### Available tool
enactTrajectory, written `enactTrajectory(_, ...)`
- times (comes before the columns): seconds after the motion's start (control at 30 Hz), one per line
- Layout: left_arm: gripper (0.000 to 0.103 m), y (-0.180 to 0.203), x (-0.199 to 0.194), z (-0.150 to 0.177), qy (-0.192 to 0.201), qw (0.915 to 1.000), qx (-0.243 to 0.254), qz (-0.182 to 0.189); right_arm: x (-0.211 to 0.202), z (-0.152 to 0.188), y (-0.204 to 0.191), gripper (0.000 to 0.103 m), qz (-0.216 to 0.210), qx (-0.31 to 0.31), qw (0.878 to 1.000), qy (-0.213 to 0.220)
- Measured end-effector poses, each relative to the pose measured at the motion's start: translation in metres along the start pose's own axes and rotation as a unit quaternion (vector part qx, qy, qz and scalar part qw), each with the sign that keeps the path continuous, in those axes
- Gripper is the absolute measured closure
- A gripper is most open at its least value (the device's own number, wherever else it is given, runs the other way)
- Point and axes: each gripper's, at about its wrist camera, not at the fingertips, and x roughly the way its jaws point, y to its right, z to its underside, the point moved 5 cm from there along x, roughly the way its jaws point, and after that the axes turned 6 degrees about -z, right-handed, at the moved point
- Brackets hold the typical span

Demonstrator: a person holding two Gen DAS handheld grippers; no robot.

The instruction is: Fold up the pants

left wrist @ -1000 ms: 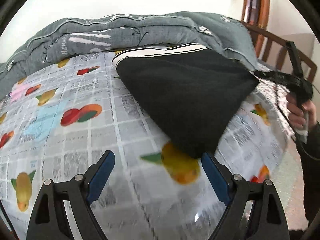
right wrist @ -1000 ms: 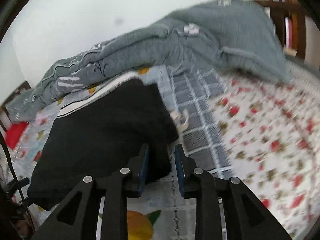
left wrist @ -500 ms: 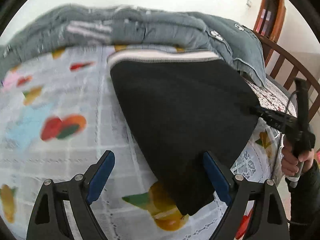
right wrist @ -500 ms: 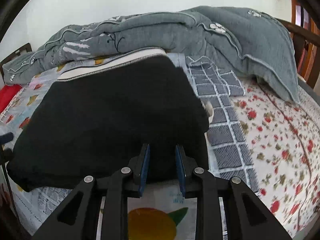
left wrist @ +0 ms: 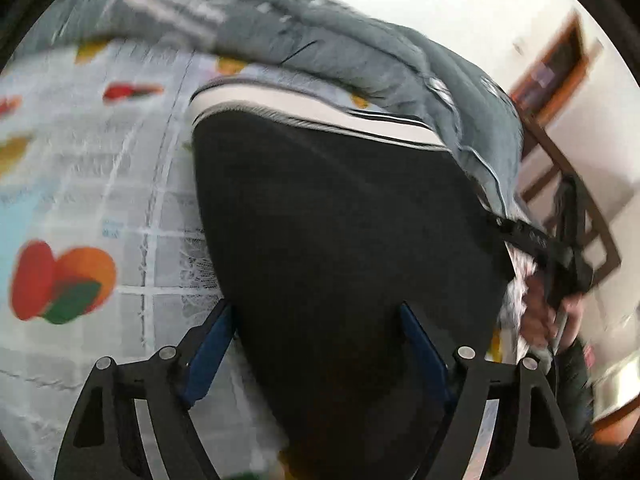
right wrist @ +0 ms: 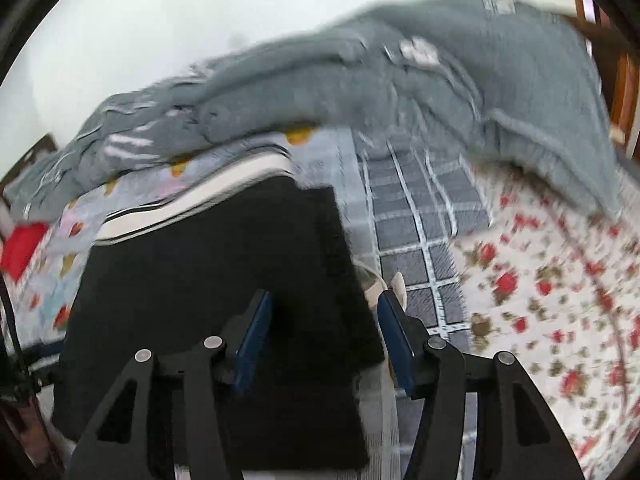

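Left wrist view: the left gripper (left wrist: 316,344) stands spread wide, its blue pads either side of the black pants (left wrist: 344,232), gripping nothing. The pants lie ahead of it, folded and dark, with a white striped waistband (left wrist: 312,114) at the far end, on a fruit-print sheet (left wrist: 80,208). A grey quilt (left wrist: 360,56) is bunched beyond.

Right wrist view: the right gripper (right wrist: 322,336) is released, pads apart over the pants' (right wrist: 208,300) near right corner. A floral sheet (right wrist: 560,300) lies to its right.
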Motion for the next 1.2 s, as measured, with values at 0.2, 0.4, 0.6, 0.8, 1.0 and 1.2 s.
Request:
enactTrajectory(0.2,0.061,-0.012,0.022,-0.014,-0.017,0.9975,-0.063,0.029,0.018,-0.002,-0.004,0.048,0.001,0.008,1.000,-0.015)
enactTrajectory(0.4,0.082,-0.030,-0.005,-0.025,0.012,0.9960,-0.082,0.032,-0.004,-0.008,-0.027,0.077,0.003,-0.011,1.000,-0.008)
enactTrajectory(0.6,0.087,-0.084,-0.076,-0.025,0.045,0.9970,-0.063,-0.008,-0.025,0.018,-0.098,0.083,-0.048,-0.041,0.998,-0.002)
enactTrajectory(0.8,0.087,-0.162,-0.131,-0.022,0.044,0.9945,-0.045,-0.084,-0.008,0.052,-0.188,0.084,-0.147,-0.047,0.988,0.003)
enactTrajectory(1.0,0.067,-0.198,-0.145,0.016,0.034,0.9916,-0.041,-0.118,0.025,0.073,-0.221,0.074,-0.073,-0.076,0.994,0.015)
enactTrajectory(1.2,0.047,-0.187,-0.158,0.057,0.075,0.9836,0.005,-0.164,0.012,0.089,-0.212,0.068,-0.043,-0.103,0.994,0.007)
